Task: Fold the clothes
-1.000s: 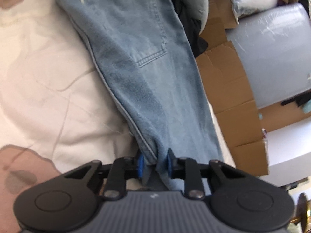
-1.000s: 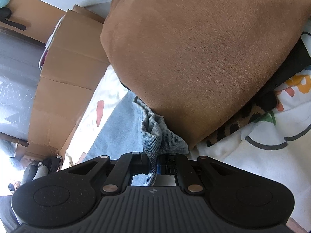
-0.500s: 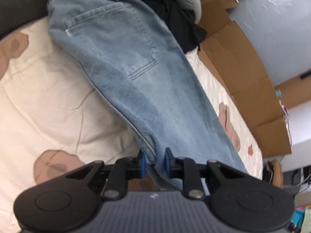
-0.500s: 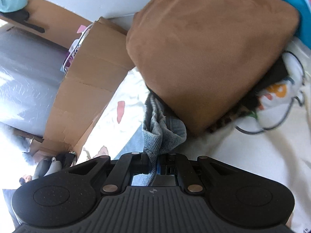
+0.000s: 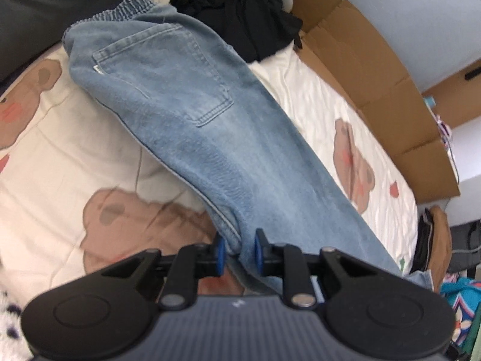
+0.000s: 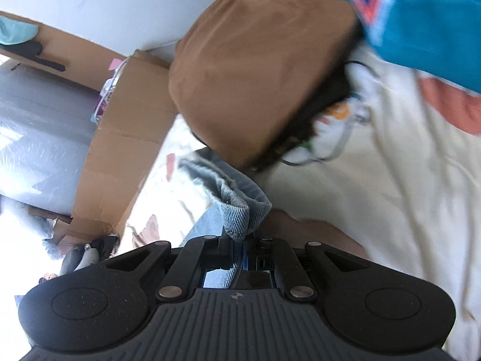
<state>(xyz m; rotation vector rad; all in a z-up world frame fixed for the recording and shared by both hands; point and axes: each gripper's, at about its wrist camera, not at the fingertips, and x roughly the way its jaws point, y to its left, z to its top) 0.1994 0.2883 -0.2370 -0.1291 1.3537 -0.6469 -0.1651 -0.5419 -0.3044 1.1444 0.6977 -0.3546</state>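
A pair of light blue jeans lies stretched over a cream bedsheet with bear prints. The elastic waistband and a back pocket are at the far end in the left wrist view. My left gripper is shut on the seam edge of a leg, the denim pinched between its blue pads. In the right wrist view my right gripper is shut on the jeans at a bunched hem, which is lifted off the sheet.
Flattened cardboard lines the bed's far side, with a grey wrapped roll behind it. A black garment lies past the waistband. A brown folded garment tops a pile beside a teal printed cloth.
Both grippers have pulled back and up with the jeans still held. More of the waistband and sheet shows in the left view, and the brown pile has receded in the right view.
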